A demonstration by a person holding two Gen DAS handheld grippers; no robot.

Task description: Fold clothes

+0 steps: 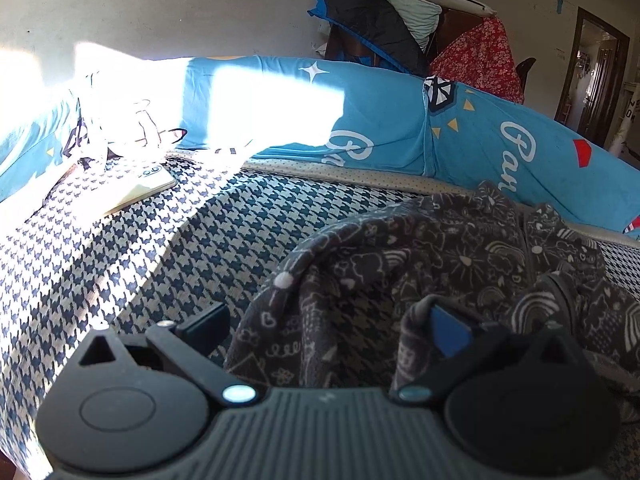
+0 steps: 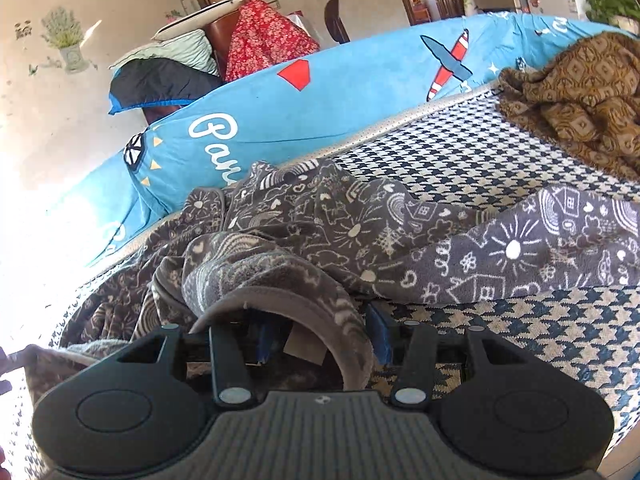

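one grey fleece garment with white doodle print (suns, houses, rainbows) lies crumpled on the black-and-white houndstooth bed cover, near the long blue printed bolster that runs along the far edge. count: one grey garment, one brown patterned fleece heap well apart at the far right of the bed, one blue bolster, one cream slab-shaped thing, maybe a phone, lying in the sun patch on the left.

two hand-held grippers. right gripper: jaws about half apart, a rolled hem of the grey garment sits between its two blue-padded fingers and drapes over them; the cloth hides the pads, so i cannot tell whether they actually press on it. left gripper: jaws stand wide apart, left black finger bare over the houndstooth cover, right blue-faced finger wrapped by a fold of the same grey garment; cloth touches only that one finger, nothing pinched between the two.

behind the bed: one pile of bedding on dark wooden furniture, holding one black-and-blue quilt, one pale green pillow and one red floral cloth. one dark doorway at the right in the left wrist view.
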